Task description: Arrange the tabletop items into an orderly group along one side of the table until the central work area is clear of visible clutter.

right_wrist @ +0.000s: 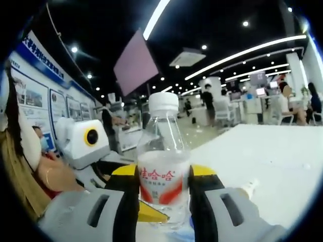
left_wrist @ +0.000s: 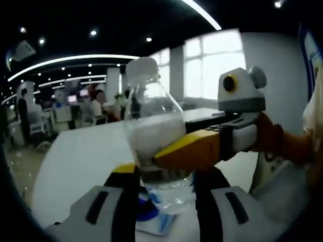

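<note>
A: What did the room and surface look like?

B: A white table ran back into a big open office with ceiling light strips, bright windows, and people seated at desks far off.

A: And the bottle?

B: A clear plastic bottle with a white cap and a red-and-white label stood upright at the table's near edge. The right gripper clamped it at the label, jaws pressed to both sides. In the left gripper view, the left gripper stood about its base; whether it pinched, I couldn't tell.
</note>
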### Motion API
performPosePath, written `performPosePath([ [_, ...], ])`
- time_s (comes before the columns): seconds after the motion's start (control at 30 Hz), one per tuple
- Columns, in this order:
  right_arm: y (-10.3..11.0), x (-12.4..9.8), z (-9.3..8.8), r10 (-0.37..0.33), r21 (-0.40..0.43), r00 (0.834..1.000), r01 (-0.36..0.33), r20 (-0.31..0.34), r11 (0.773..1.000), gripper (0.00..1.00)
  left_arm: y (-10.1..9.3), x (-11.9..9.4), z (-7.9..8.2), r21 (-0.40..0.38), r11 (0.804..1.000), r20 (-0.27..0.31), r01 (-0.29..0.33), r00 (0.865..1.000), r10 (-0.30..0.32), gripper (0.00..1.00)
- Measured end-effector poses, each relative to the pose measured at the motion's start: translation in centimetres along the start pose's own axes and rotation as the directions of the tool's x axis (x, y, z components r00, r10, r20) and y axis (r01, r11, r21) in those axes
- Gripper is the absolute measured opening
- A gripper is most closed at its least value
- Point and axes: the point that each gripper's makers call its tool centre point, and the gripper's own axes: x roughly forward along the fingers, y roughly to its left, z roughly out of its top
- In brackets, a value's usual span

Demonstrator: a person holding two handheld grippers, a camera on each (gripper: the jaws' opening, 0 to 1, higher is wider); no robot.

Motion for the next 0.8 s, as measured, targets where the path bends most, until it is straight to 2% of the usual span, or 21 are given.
performPosePath([
  [0.1, 0.2, -0.2, 0.2, 0.023, 0.01, 1.0, -0.023, 0.009, 1.0, 0.38, 0.0, -0.3, 0.4, -0.013, 0.999, 0.023, 0.04, 0.999, -0.04, 0.37],
  [0.2, 0.7, -0.3, 0.4, 0.053, -0.004, 0.999, -0.053, 0.011, 0.999, 0.38, -0.1, -0.6, 0.5, 0.045, 0.997, 0.016, 0.068, 0.997, -0.069, 0.37],
  [0.3, 1.1, -0.4, 0.6, 0.095, 0.0, 0.995, -0.095, 0.021, 0.995, 0.39, -0.2, -1.1, 0.6, 0.059, 0.993, 0.013, 0.103, 0.995, -0.104, 0.37],
  [0.47, 1.9, -0.9, 1.2, 0.155, 0.002, 0.987, -0.155, 0.045, 0.988, 0.4, -1.1, -1.6, 1.0, 0.045, 0.986, 0.024, 0.16, 0.987, -0.161, 0.37],
  [0.53, 2.3, -1.1, 1.6, 0.19, -0.005, 0.98, -0.19, 0.062, 0.982, 0.4, -1.9, -1.9, 1.4, 0.037, 0.974, 0.04, 0.223, 0.974, -0.225, 0.37],
  [0.67, 3.4, -1.8, 2.1, 0.267, 0.005, 0.96, -0.268, 0.081, 0.963, 0.4, -2.9, -2.6, 1.7, 0.044, 0.95, 0.036, 0.31, 0.949, -0.312, 0.37],
  [0.7, 3.7, -1.9, 2.1, 0.288, 0.004, 0.954, -0.289, 0.082, 0.957, 0.41, -3.4, -2.9, 1.7, 0.057, 0.937, 0.028, 0.346, 0.937, -0.348, 0.37],
  [0.8, 4.3, -2.3, 2.3, 0.33, 0.016, 0.94, -0.332, 0.09, 0.943, 0.4, -3.8, -3.5, 1.8, 0.05, 0.919, 0.031, 0.391, 0.919, -0.392, 0.37],
])
